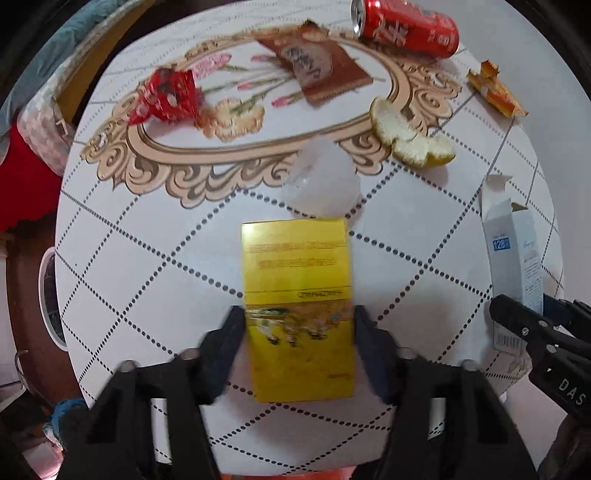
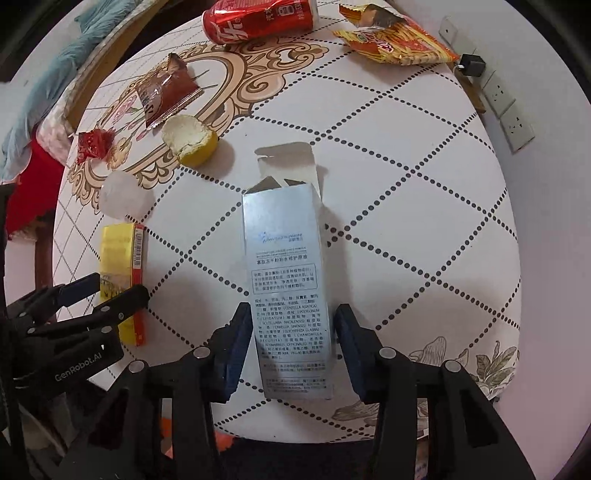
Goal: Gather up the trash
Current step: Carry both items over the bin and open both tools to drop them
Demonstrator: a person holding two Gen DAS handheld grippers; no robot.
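Note:
A yellow carton point(image 1: 297, 295) lies flat on the round table point(image 1: 147, 258). My left gripper point(image 1: 299, 314) points down over it with both pads pressed on its long sides. It also shows in the right wrist view, where the left gripper point(image 2: 110, 291) sits on the yellow carton point(image 2: 118, 251). A silver box point(image 2: 286, 280) with an open top flap lies between the fingers of my right gripper point(image 2: 291, 314). The left pad is at its edge, and a thin gap shows at the right pad point(image 2: 345, 332). In the left wrist view the silver box point(image 1: 513, 251) is at the right edge.
Other litter lies further back: a red can point(image 2: 258, 18), a crisp packet point(image 2: 395, 40), a brown wrapper point(image 2: 162, 92), an orange peel point(image 2: 190, 138), a red wrapper point(image 2: 92, 144) and a white crumpled ball point(image 2: 123, 197). Wall sockets point(image 2: 506, 107) sit beyond the table's right rim.

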